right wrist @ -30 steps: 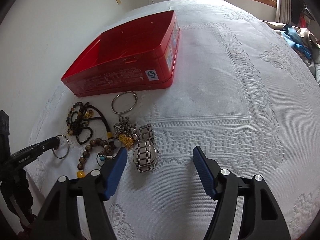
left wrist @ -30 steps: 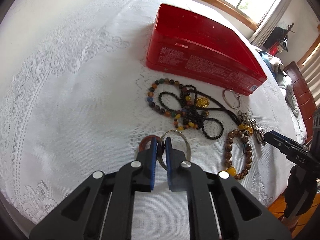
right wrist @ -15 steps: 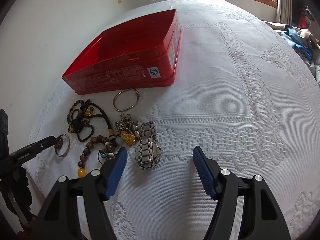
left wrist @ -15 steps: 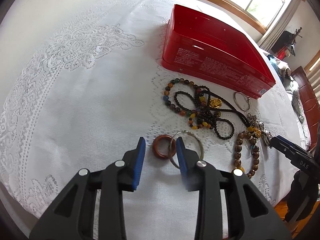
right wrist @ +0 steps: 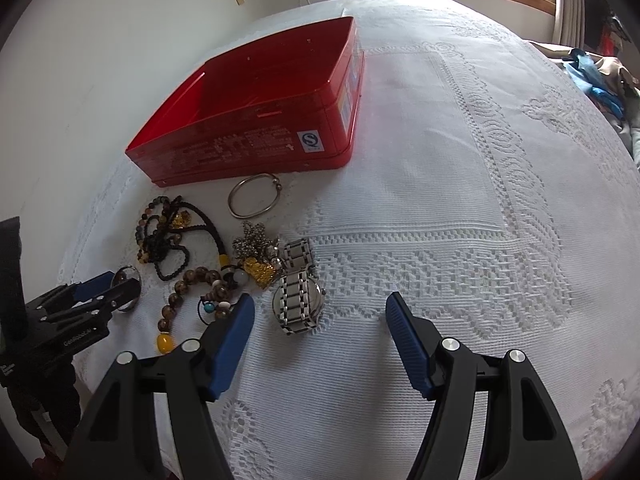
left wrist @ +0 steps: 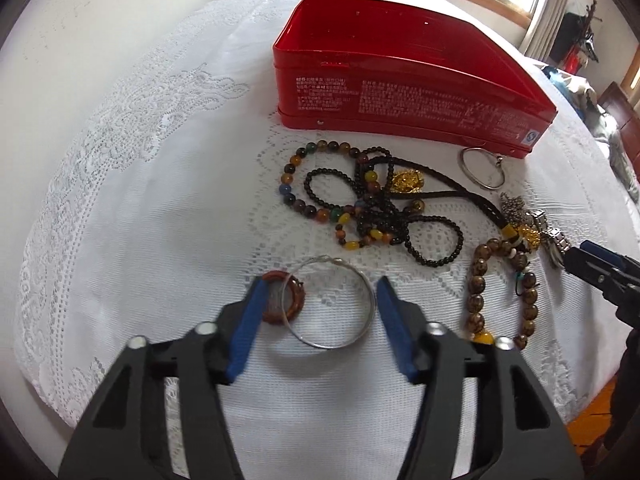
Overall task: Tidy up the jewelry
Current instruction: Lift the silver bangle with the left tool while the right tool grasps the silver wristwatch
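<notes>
Red and lidless, the tin (left wrist: 400, 76) sits at the far side of the lace cloth (left wrist: 140, 200), ready to take the jewelry (all of it spread on the near side). The left gripper (left wrist: 318, 316) hangs with fingers spread wide around the silver hoop (left wrist: 330, 304) and brown ring (left wrist: 282, 298), holding neither. The right gripper (right wrist: 320, 344), also agape, hovers just beside the steel watch (right wrist: 298, 300), likely its target.

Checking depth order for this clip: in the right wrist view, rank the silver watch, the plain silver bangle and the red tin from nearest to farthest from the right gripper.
1. Silver watch, just ahead of the right gripper, by its left finger.
2. Silver bangle, farther back, left.
3. Red tin, farthest, behind the bangle.
</notes>
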